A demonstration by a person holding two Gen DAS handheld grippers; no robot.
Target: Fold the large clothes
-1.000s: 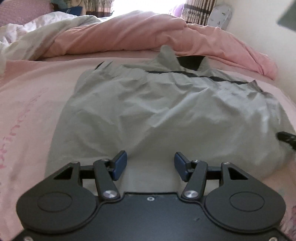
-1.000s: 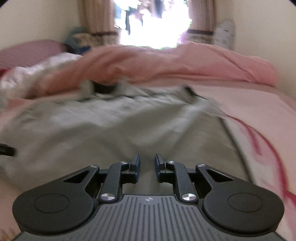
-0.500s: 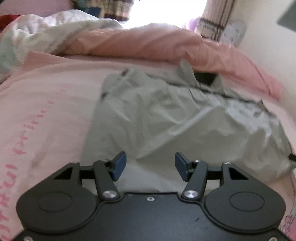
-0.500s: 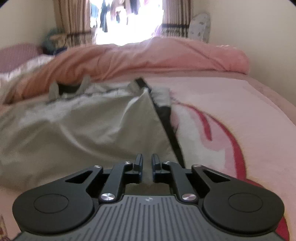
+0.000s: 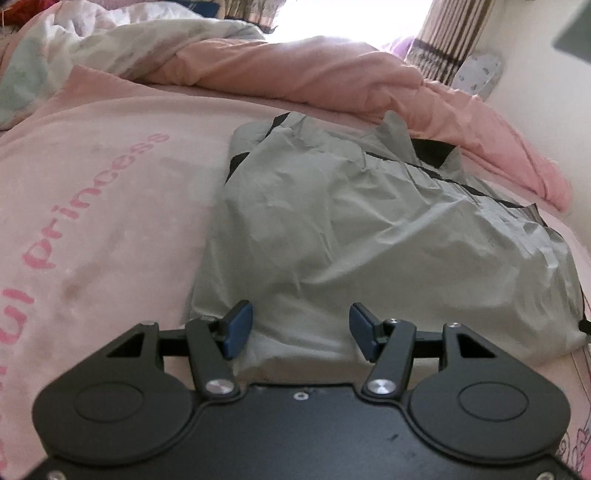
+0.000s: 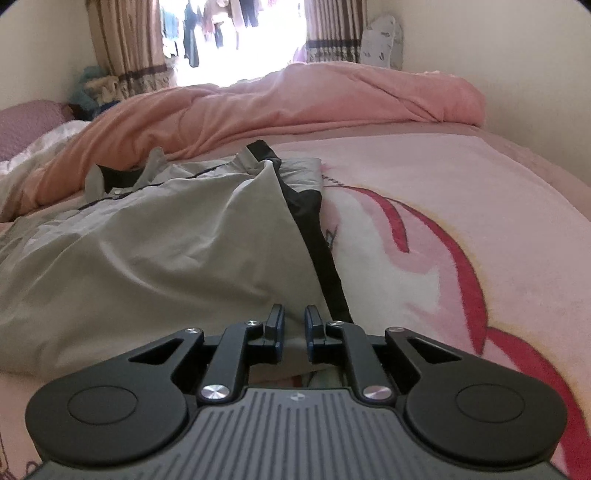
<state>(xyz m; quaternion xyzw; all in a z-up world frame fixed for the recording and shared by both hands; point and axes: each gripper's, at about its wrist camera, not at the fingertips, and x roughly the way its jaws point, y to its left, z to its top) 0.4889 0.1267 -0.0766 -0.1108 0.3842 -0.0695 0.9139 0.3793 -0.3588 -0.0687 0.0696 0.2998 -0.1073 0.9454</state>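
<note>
A grey jacket (image 5: 369,229) with black trim lies spread on the pink bed, its collar (image 5: 432,147) at the far end. My left gripper (image 5: 301,328) hovers over the near left hem corner, blue pads wide apart and nothing between them. In the right wrist view the jacket (image 6: 166,240) fills the left half, its right side folded over along a black strip (image 6: 325,258). My right gripper (image 6: 294,325) sits at the near right hem corner. Its jaws are almost together with a narrow gap, and the grey cloth lies below them, not pinched.
A bunched pink duvet (image 5: 295,70) (image 6: 295,99) runs along the far side of the bed. A white patterned quilt (image 5: 110,33) lies at the far left. The printed pink sheet (image 5: 110,184) (image 6: 480,203) flanks the jacket on both sides. Curtains (image 6: 122,37) frame a bright window.
Both views have swung outward: the left gripper has moved left to the jacket's left hem corner, the right gripper right to its black-trimmed right edge. Neither jaw opening has visibly changed.
</note>
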